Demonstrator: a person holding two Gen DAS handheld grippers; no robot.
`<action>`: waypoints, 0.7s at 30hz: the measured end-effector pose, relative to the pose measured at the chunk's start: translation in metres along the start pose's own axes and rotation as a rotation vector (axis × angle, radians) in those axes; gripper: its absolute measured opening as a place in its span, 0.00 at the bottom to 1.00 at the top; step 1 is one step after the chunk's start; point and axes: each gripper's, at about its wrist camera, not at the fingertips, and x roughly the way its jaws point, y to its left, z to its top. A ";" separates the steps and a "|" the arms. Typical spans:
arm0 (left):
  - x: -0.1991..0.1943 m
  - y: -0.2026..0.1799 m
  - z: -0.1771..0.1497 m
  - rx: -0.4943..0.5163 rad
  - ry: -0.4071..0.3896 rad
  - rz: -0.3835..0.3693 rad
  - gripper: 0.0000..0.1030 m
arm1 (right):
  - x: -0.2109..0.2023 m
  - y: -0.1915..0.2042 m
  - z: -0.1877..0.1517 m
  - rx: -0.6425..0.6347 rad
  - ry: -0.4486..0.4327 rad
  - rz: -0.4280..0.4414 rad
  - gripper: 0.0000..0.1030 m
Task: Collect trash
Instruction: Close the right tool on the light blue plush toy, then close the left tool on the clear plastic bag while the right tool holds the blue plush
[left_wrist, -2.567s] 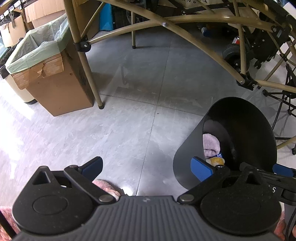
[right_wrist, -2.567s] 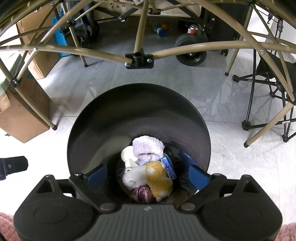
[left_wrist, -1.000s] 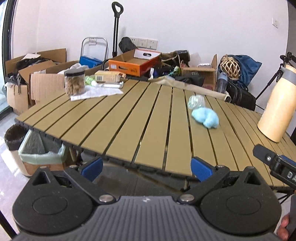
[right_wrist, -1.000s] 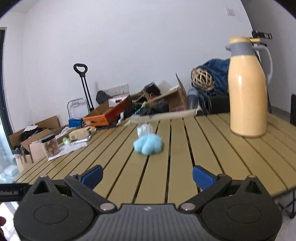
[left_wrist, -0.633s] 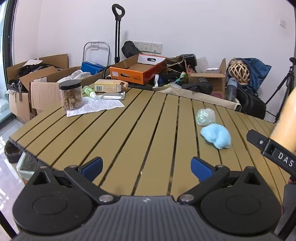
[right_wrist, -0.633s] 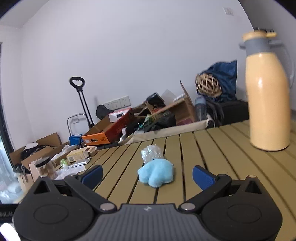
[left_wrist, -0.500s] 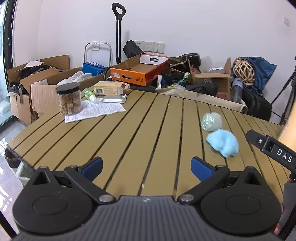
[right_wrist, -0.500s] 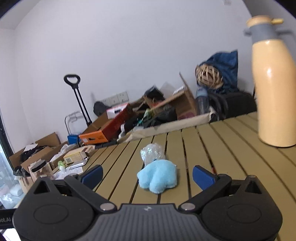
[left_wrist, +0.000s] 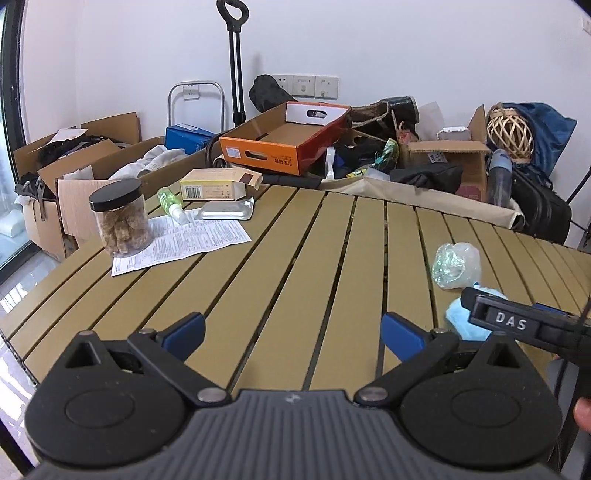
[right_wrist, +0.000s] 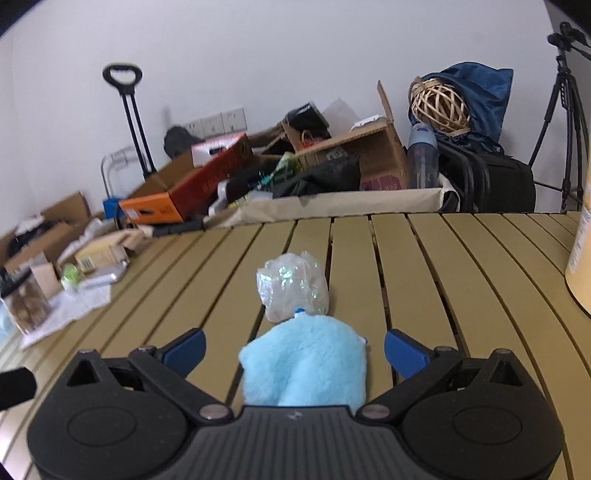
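A fluffy light-blue wad (right_wrist: 304, 363) lies on the slatted table (right_wrist: 461, 280), right between the spread fingers of my right gripper (right_wrist: 295, 350), which is open and not touching it. Just behind the wad sits a crumpled clear plastic ball (right_wrist: 293, 290). In the left wrist view the same plastic ball (left_wrist: 455, 265) and blue wad (left_wrist: 460, 323) lie to the right, the wad partly hidden by the right gripper's black body (left_wrist: 517, 325). My left gripper (left_wrist: 293, 334) hovers open over bare slats with nothing between its fingers.
At the table's left end stand a jar of brown snacks (left_wrist: 120, 218), a printed sheet (left_wrist: 181, 243), a green bottle (left_wrist: 170, 203), a small box (left_wrist: 218, 184) and a foil pack. A tan flask (right_wrist: 581, 266) stands at the right. Boxes and bags crowd the wall behind.
Both grippers rose from the black bin on the floor to the table. Over the last second the right gripper closed in until the blue wad sits between its fingers; the left advanced over the slats.
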 end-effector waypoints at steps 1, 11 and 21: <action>0.002 0.000 0.000 0.003 0.002 0.003 1.00 | 0.005 0.001 0.000 -0.001 0.018 -0.003 1.00; 0.019 0.005 -0.002 -0.005 0.048 0.002 1.00 | 0.023 0.001 -0.004 -0.011 0.099 -0.024 0.91; 0.022 0.000 -0.005 -0.011 0.077 -0.001 1.00 | 0.027 0.006 -0.008 -0.056 0.116 -0.035 0.77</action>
